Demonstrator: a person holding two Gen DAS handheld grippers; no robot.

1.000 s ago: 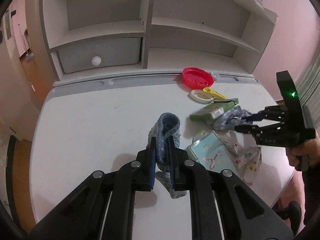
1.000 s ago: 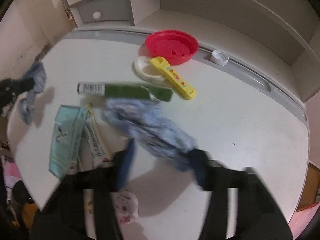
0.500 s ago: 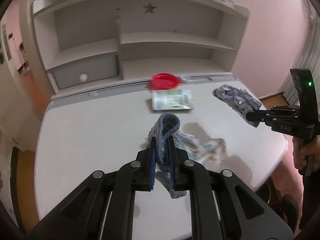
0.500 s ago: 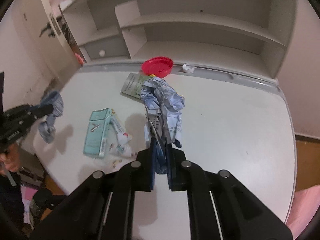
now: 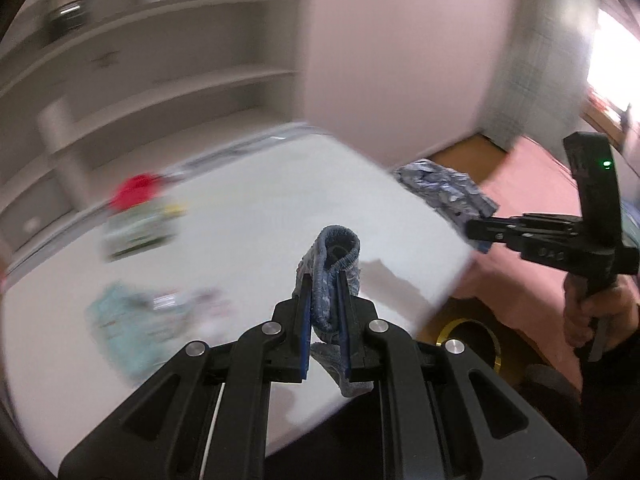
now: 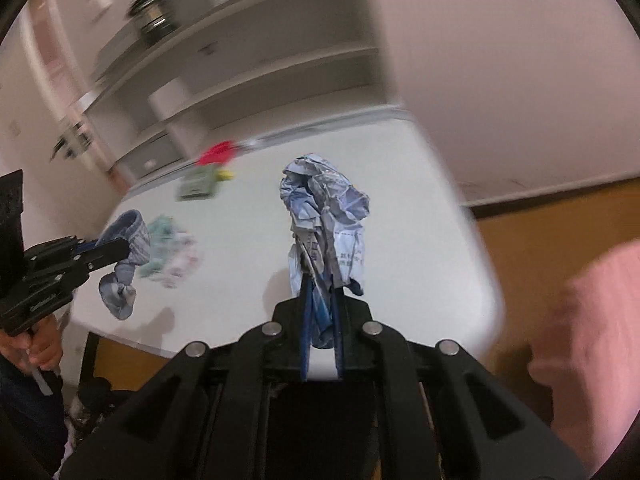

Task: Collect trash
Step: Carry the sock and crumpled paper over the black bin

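Observation:
My left gripper (image 5: 324, 292) is shut on a blue-grey sock (image 5: 334, 258) and holds it above the white table's front right part. The sock also shows in the right wrist view (image 6: 126, 248). My right gripper (image 6: 320, 300) is shut on a crumpled blue-white paper wad (image 6: 324, 208), held in the air near the table's right edge. In the left wrist view the wad (image 5: 444, 192) hangs past the table's corner.
On the white table (image 5: 248, 216) lie a red lid (image 5: 136, 196), a green packet (image 5: 138, 232) and teal wrappers (image 5: 132, 320), all blurred. A round gold-rimmed opening (image 5: 468, 340) sits on the floor below the table's right edge. White shelves stand behind.
Both grippers have swung to the right with their loads. The paper wad has moved from over the table to past its right edge. The views are blurred by motion.

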